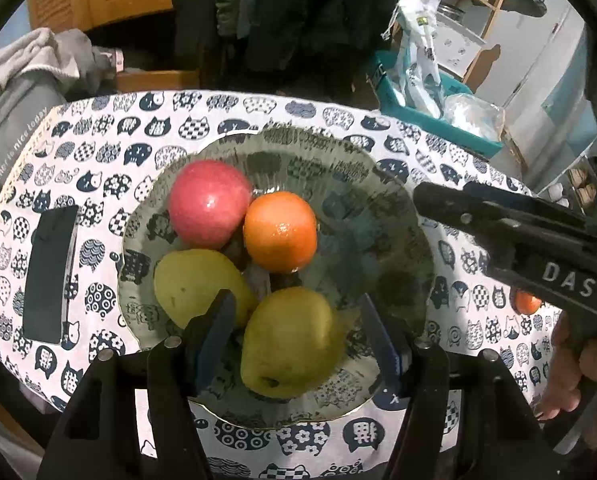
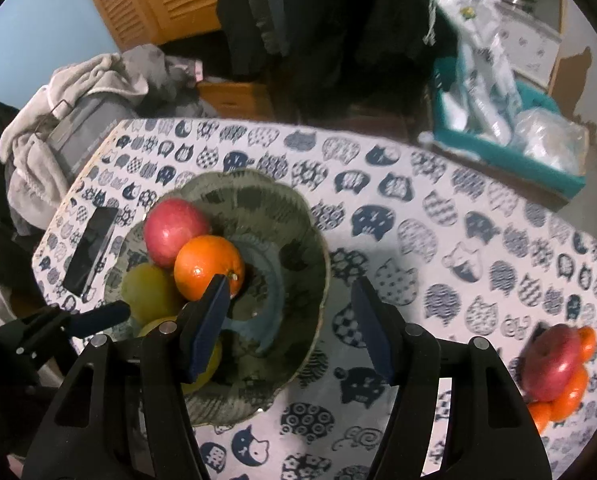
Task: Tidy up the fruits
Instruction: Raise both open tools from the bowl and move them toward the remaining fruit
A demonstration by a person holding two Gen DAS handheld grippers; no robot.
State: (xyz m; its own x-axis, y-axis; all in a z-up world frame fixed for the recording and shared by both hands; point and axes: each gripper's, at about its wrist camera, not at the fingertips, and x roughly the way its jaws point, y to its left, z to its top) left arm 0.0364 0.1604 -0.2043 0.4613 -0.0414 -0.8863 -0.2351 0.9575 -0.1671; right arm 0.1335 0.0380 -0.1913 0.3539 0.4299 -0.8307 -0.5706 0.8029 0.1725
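Covering the table, a cat-print cloth (image 2: 438, 208) carries my glass bowl (image 1: 378, 184) and, well apart at the right edge, a small heap of loose fruit (image 2: 558, 364). Inside the bowl sit a red apple (image 1: 208, 204), an orange (image 1: 280, 232) and two pears, one at the left (image 1: 186, 284), one nearer (image 1: 286, 340). My left gripper (image 1: 294, 320) stands open astride the nearer pear, pads clear of it. My right gripper (image 2: 290, 308) hangs open and empty over the bowl's rim.
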